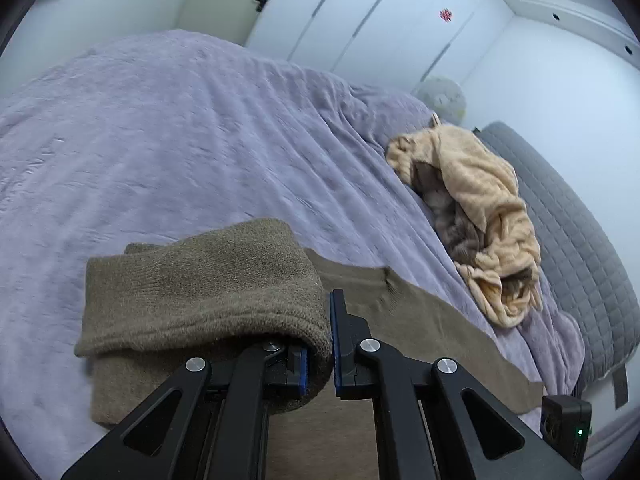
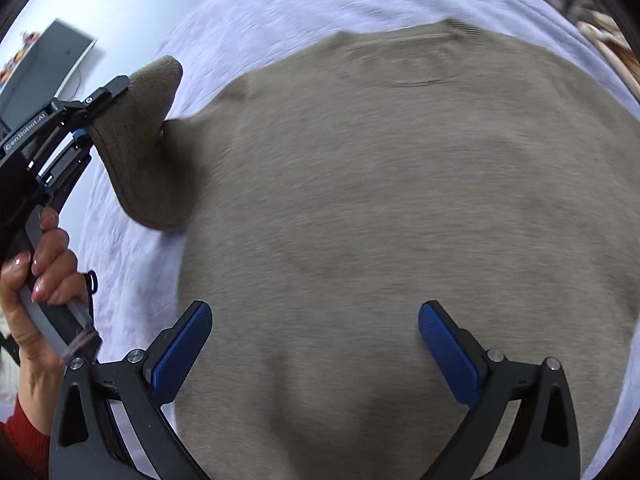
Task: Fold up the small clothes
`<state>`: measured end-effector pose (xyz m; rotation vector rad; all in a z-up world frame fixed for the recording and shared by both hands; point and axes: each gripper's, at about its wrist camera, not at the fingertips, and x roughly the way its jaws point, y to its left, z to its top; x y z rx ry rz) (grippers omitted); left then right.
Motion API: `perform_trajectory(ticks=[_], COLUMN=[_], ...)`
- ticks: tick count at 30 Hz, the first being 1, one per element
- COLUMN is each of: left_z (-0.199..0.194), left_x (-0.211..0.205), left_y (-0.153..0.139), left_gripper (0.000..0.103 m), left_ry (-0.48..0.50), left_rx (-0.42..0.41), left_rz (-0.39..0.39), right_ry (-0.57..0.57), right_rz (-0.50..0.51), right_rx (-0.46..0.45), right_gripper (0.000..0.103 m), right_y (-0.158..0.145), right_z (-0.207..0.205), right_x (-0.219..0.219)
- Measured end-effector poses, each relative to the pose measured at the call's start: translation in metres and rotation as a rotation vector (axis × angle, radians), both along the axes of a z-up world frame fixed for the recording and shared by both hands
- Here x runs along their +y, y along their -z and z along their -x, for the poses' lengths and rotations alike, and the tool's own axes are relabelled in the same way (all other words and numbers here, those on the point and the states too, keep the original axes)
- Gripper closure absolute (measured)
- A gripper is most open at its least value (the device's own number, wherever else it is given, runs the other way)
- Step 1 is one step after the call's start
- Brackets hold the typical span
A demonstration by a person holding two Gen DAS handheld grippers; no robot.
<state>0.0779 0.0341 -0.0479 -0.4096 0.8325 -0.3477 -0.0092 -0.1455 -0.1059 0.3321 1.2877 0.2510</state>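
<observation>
While most of the brown knit garment [image 2: 400, 220] lies spread flat on the bed [image 1: 160, 140], one end of it, a sleeve [image 1: 200, 288], is lifted and doubled back over the body. In the left wrist view this thick roll of knit sits between the blue pads of the left hand-held gripper [image 1: 320, 364], whose jaws are nearly together and pinch the fabric's edge. The right wrist view shows the same grip from the side: the left hand-held gripper [image 2: 86, 130] holds the raised sleeve [image 2: 148, 148] up off the bed, with the person's left hand [image 2: 44, 272] wrapped around its handle and a red cuff at the wrist.

The right hand-held gripper [image 2: 316, 360] hangs over the middle of the garment with its jaws spread wide, blue pads well apart and nothing between them; whether the fingertips touch the knit I cannot tell.

A lilac plush blanket [image 1: 120, 100] covers the bed under the garment. Farther along it lies a crumpled peach-coloured garment [image 1: 476, 208], well apart from the brown one, beside a grey quilted headboard [image 1: 568, 240]. White wardrobe doors [image 1: 360, 20] stand behind the bed.
</observation>
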Motion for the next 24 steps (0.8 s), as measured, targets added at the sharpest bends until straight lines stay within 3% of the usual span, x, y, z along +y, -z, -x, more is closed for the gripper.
perform_trajectory(ticks=[3, 7, 9, 11, 12, 19, 24], left_z=[-0.008, -0.007, -0.006, -0.001, 0.004, 0.035, 0.051], left_x=[-0.058, -0.115, -0.127, -0.133, -0.134, -0.099, -0.025], left_y=[0.023, 0.056, 0.069, 0.077, 0.075, 0.033, 0.014], left_gripper=[0.093, 0.093, 0.074, 0.017, 0.014, 0.014, 0.014], left_ry=[0.093, 0.159, 0.167, 0.156, 0.136, 0.159, 0.009], left_rx=[0.050, 0.112, 0.143, 0.161, 0.143, 0.088, 0.108], left_rz=[-0.041, -0.171, -0.235, -0.272, -0.296, -0.280, -0.345], right_ry=[0.087, 0.172, 0.200, 0.216, 0.219, 0.172, 0.092], right_rz=[0.009, 0.031, 0.041, 0.046, 0.048, 0.108, 0.155], right_rx=[0.001, 0.016, 0.026, 0.035, 0.036, -0.026, -0.145], right_gripper=[0.000, 0.000, 0.000, 0.000, 0.000, 0.000, 0.000], right_y=[0.000, 0.007, 0.011, 0.014, 0.017, 0.004, -0.023], right_z=[0.005, 0.016, 0.021, 0.024, 0.028, 0.005, -0.034], right_x=[-0.041, -0.089, -0.111, -0.124, -0.135, -0.136, -0.110])
